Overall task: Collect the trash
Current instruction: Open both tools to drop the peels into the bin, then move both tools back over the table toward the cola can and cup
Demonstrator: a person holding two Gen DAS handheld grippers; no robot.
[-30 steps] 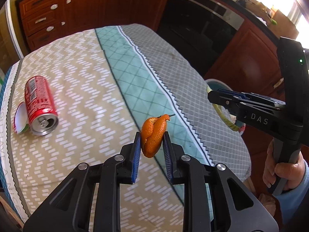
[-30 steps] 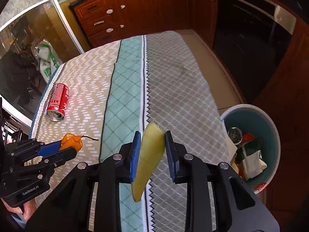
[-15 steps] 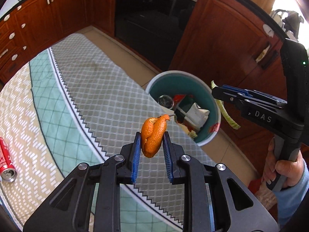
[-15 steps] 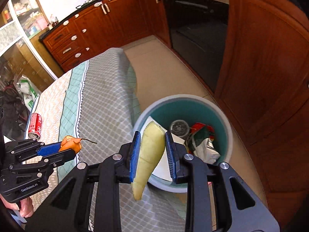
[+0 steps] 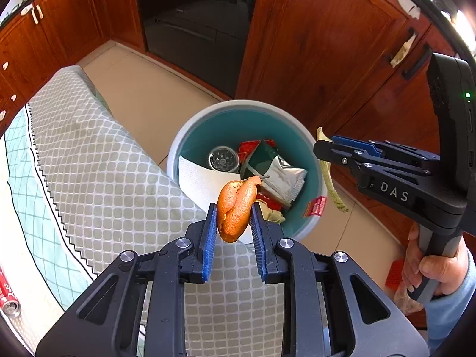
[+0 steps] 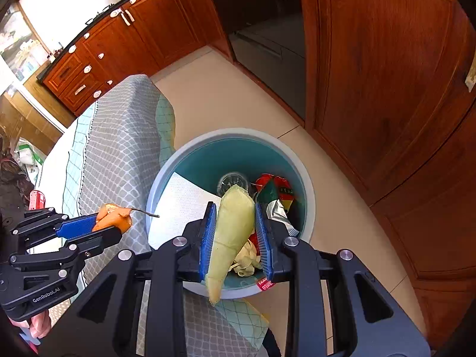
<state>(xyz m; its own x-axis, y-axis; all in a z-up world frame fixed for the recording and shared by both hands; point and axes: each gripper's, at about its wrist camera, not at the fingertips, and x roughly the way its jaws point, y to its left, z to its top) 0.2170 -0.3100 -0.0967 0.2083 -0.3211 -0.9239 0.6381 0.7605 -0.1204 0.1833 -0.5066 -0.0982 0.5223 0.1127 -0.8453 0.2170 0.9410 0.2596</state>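
Observation:
My left gripper (image 5: 233, 212) is shut on a curled orange peel (image 5: 236, 208), held over the near rim of a round bin (image 5: 190, 131) with a teal inside. In the right wrist view that left gripper (image 6: 119, 223) and its orange peel (image 6: 114, 217) sit at the left, above the table's edge. My right gripper (image 6: 235, 217) is shut on a pale yellow-green peel (image 6: 233, 232) that hangs down over the bin (image 6: 166, 175). From the left wrist view the right gripper (image 5: 322, 145) shows at the bin's right side, its peel (image 5: 330, 178) dangling outside the rim.
The bin holds a paper towel (image 5: 202, 178), a can's end (image 5: 223, 157), foil and red wrappers (image 5: 279, 172). A cloth-covered table (image 5: 98, 163) lies to the left, with a red soda can (image 5: 7, 297) on it. Wooden cabinets (image 5: 312, 44) and an oven (image 5: 202, 23) stand behind.
Both grippers have swung from over the table toward the bin, each keeping its peel. The bin now fills the middle of both views and the soda can has slid to the left edge.

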